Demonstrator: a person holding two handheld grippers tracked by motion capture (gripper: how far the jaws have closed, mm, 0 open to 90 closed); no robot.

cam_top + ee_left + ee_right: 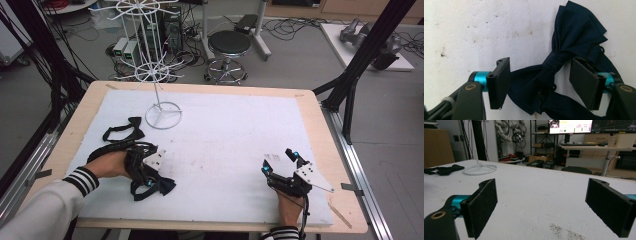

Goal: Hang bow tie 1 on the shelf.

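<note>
A dark navy bow tie [165,187] lies on the white mat [225,135] at the front left. My left gripper [146,179] hangs right over it, pointing down. In the left gripper view the tie's knot and wing [574,30] sit between the jaws of the left gripper [541,82], which stand open on either side without touching the cloth. A second, black bow tie [123,131] with its strap lies farther back on the left. My right gripper [280,160] rests low at the front right, open with nothing between its pads [482,205].
A white wire display stand [162,115] rises from a ring base at the back left of the mat; its base [480,168] and the black tie [444,169] lie far ahead in the right gripper view. A stool [229,45] and cables are beyond the table.
</note>
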